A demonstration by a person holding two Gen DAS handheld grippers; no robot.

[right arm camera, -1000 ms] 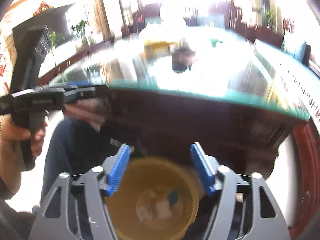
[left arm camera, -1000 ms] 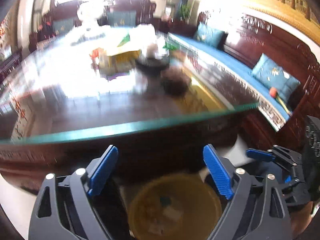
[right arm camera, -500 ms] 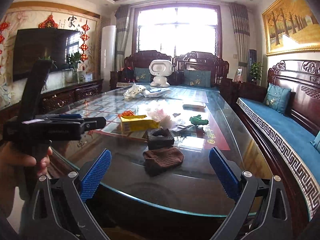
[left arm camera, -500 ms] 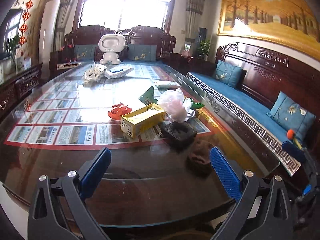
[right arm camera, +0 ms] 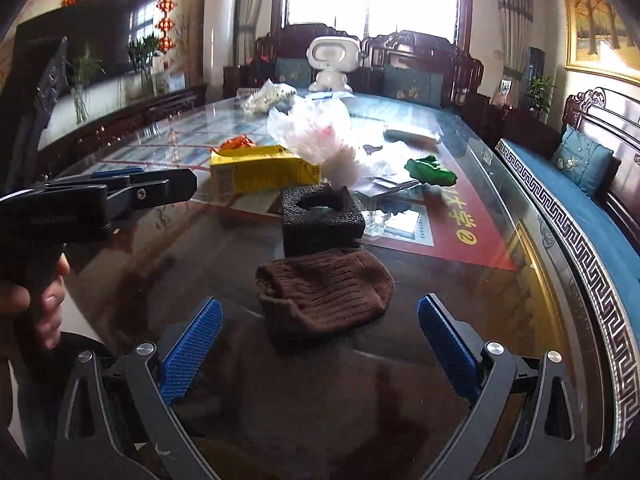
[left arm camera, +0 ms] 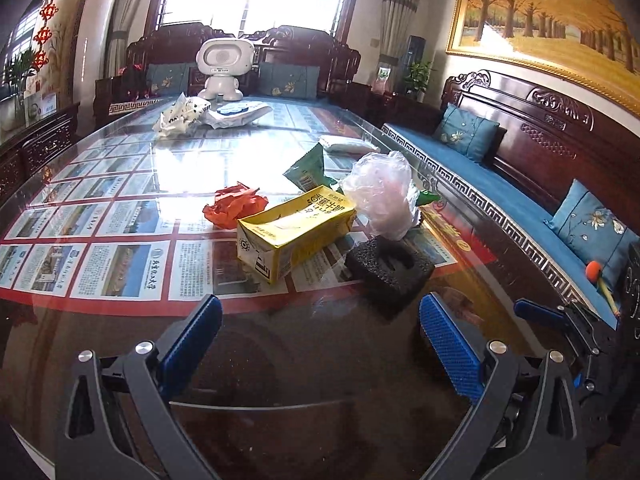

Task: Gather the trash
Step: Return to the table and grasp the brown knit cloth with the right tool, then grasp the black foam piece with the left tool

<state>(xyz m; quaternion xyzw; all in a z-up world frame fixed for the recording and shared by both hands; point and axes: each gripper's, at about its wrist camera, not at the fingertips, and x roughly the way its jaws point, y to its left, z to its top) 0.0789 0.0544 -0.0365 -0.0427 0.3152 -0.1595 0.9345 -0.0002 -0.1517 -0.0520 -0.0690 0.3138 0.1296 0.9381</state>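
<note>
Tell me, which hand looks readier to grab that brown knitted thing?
Probably the right. Its open tongs point straight at the knit, which lies just ahead between them. The left tongs, also open, face the foam block instead.

The brown knit cloth (right arm camera: 325,289) is hidden from the left wrist view. The black foam block (left arm camera: 390,270) covers the foot of the clear plastic bag (left arm camera: 380,194); the yellow carton (left arm camera: 294,230) print is too small to read
</note>
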